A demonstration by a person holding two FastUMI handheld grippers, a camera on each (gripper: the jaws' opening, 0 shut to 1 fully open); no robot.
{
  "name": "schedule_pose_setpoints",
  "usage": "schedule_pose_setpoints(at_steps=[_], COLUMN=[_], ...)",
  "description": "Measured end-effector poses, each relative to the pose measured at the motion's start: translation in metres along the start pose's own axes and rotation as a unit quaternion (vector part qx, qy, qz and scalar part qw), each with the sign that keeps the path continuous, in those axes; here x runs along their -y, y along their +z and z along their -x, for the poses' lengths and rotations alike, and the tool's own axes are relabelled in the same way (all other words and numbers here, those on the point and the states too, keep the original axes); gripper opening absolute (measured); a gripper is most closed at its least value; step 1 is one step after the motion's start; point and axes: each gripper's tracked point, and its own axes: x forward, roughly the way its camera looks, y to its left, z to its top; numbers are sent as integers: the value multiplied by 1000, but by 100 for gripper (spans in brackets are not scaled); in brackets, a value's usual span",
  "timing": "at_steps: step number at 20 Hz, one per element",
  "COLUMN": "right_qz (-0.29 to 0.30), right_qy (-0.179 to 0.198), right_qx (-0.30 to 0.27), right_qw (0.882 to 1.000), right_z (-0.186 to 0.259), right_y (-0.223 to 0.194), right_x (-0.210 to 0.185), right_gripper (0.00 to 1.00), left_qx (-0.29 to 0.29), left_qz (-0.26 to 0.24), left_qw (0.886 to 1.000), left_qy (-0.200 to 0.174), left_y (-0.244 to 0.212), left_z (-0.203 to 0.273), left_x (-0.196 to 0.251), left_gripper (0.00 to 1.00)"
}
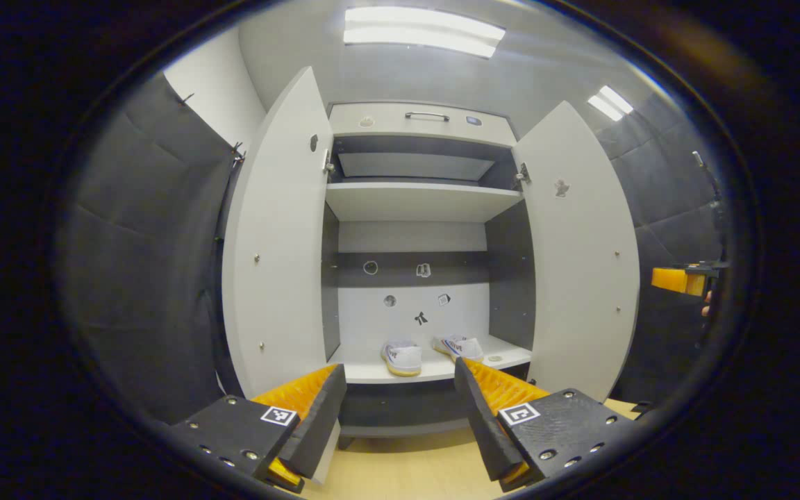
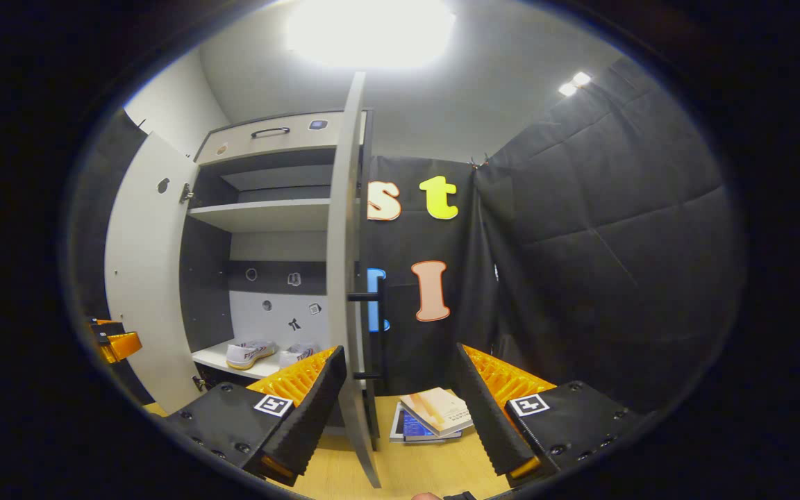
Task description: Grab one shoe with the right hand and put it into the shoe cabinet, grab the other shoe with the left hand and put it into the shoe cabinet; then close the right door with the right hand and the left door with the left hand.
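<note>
On the lowest shelf (image 1: 372, 373) of the open shoe cabinet (image 1: 422, 119), two white shoes sit side by side: one (image 1: 401, 357) left, the other (image 1: 459, 346) right. Both doors, left (image 1: 276, 243) and right (image 1: 584, 257), stand open. The left gripper (image 1: 400, 410) and right gripper (image 2: 396, 410) each hold their jaws apart, empty, the right one's straddling the right door's edge.

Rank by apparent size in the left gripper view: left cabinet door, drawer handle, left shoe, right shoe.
1. left cabinet door
2. left shoe and right shoe, too alike to separate
3. drawer handle, smallest, though farther away
</note>
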Motion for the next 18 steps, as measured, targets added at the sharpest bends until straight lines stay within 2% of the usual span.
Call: schedule_pose_setpoints(at_steps=[3,8,14,15,18], right_qz=[0,7,40,50,34], right_qy=[-31,-72,-77,-81,-78], right_qx=[-5,-32,-34,-28,-29], right_qw=[1000,997,996,995,996], right_z=[-14,-45,-66,-63,-62], right_y=[-3,-20,-25,-22,-23], right_x=[24,45,25,25,11], right_gripper=[97,93,93,89,93], left_qx=[0,10,20,21,20], left_qz=[9,2,1,1,1], left_qw=[1000,1000,999,999,999], left_qy=[-12,1,29,34,40], left_y=[-3,3,11,11,13], left_z=[4,10,17,17,19], left_x=[4,-9,-38,-45,-56], left_gripper=[89,87,87,87,88])
